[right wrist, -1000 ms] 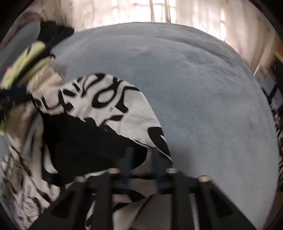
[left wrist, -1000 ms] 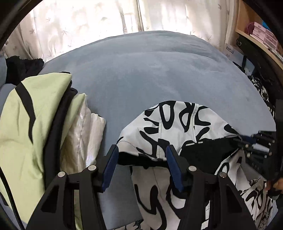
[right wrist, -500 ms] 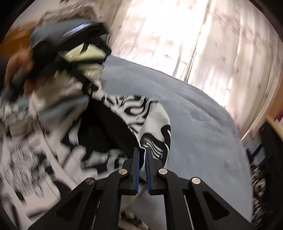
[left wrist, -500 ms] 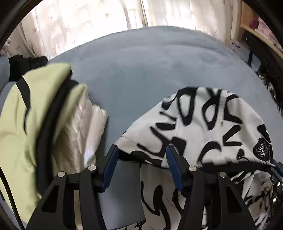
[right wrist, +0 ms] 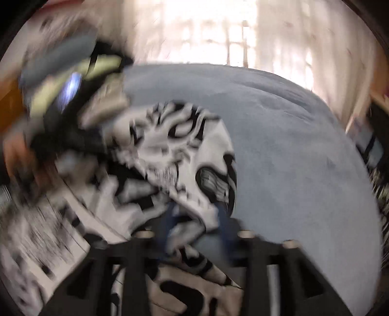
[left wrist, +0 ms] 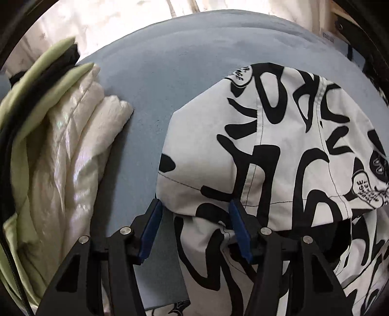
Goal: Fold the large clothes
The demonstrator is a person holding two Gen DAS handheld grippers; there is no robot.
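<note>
A white jacket with bold black lettering [left wrist: 279, 150] lies bunched on the grey-blue bed [left wrist: 170, 73], its hood spread toward the far side. My left gripper [left wrist: 194, 218] is open, its blue-padded fingers either side of the hood's near edge, not closed on it. In the blurred right wrist view the same jacket [right wrist: 184, 150] is in front of my right gripper [right wrist: 197, 218], whose jaws stand apart with a fold of fabric between them. The left gripper shows there as a dark blur [right wrist: 60, 116].
A pile of lime-green, black and cream padded clothes [left wrist: 56, 158] lies at the left of the bed. Pale curtains [left wrist: 109, 21] hang behind it. A wooden shelf [left wrist: 340, 14] and dark items stand at the right edge.
The hood has been pulled over and spread out, white side up. My right gripper, shut on the jacket half a second ago, has opened and swung fast. The left gripper stayed open.
</note>
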